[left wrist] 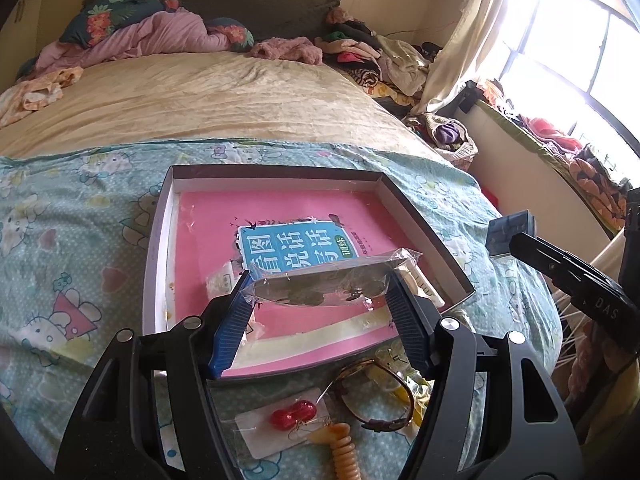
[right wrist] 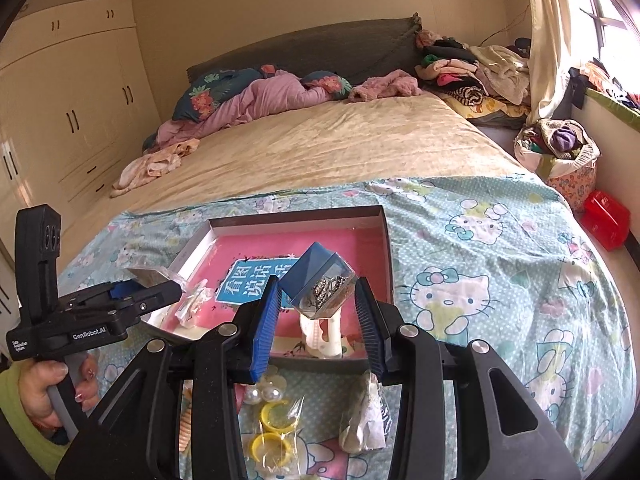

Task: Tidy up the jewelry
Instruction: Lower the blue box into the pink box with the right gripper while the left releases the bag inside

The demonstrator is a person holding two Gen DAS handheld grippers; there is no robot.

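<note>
Clear plastic packet with dark jewelry inside (left wrist: pixel 320 286) is pinched between the left tongs (left wrist: pixel 320 292), held above the shallow grey cardboard tray with a pink book in it (left wrist: pixel 424 216) on the bed. Right tongs (right wrist: pixel 316 300) clamp a small clear box with a blue lid (right wrist: pixel 320 284), silver jewelry visible inside, over the same tray.

Daylight pours through the curtained, dark-framed window (left wrist: pixel 560 52) on my right, blown out white; warm tones on the crumpled beige bedspread (right wrist: pixel 320 148). Fisheye edges bend and darken; focus stays sharp.
</note>
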